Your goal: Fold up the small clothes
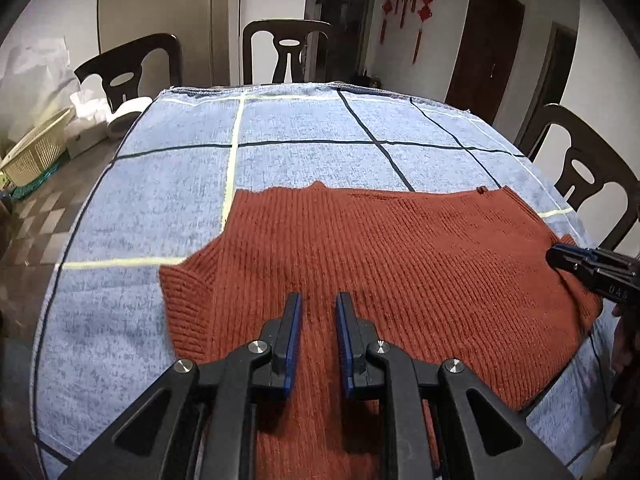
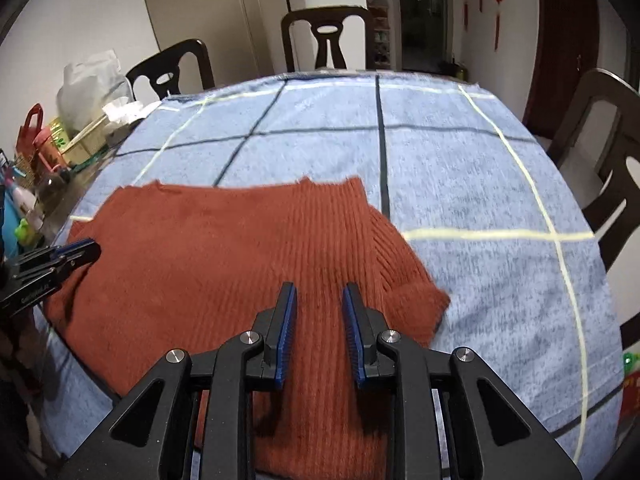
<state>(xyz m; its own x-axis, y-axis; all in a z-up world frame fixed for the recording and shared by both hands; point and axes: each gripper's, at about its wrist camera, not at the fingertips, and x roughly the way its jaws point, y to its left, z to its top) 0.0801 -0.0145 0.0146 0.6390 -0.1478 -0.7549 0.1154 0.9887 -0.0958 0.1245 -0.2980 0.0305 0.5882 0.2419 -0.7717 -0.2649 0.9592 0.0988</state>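
A rust-red ribbed knit sweater (image 1: 400, 248) (image 2: 208, 248) lies spread flat on the blue checked tablecloth (image 1: 300, 160) (image 2: 460, 168). In the left wrist view my left gripper (image 1: 318, 300) hovers over the sweater's near left part, jaws a narrow gap apart with nothing between them. The right gripper (image 1: 560, 258) shows at the sweater's right edge. In the right wrist view my right gripper (image 2: 320, 290) hangs over the sweater's near right part, also open and empty. The left gripper (image 2: 86, 250) shows by the sweater's left edge. A short sleeve (image 2: 416, 304) sticks out at the right.
Dark wooden chairs (image 1: 286, 50) (image 2: 328, 38) stand around the table. A cream basket (image 1: 34, 152) lies on the floor at the left. Bags, bottles and boxes (image 2: 44, 152) crowd the left side in the right wrist view. Blue cloth lies bare beyond the sweater.
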